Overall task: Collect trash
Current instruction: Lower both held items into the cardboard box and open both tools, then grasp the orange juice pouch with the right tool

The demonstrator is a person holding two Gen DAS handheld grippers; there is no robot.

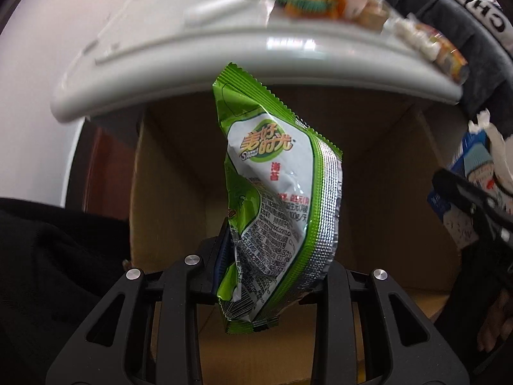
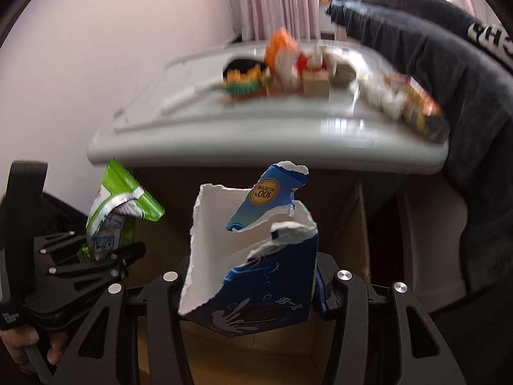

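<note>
Bright window glare, motion-blurred background

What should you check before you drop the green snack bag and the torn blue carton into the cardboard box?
1. Green snack bag pinched in the left gripper: ok, the jaws are shut on its lower end.
2. Torn blue carton clamped in the right gripper: ok.
3. Cardboard box under both pieces: ok, its open inside shows behind each in the wrist views.
4. White table edge clear of the drop: cannot tell; it overhangs the far part of the box.
5. Room left in the box: ok, the visible floor looks bare.
6. Other trash still on the table: not ok, wrappers lie near its edge.
</note>
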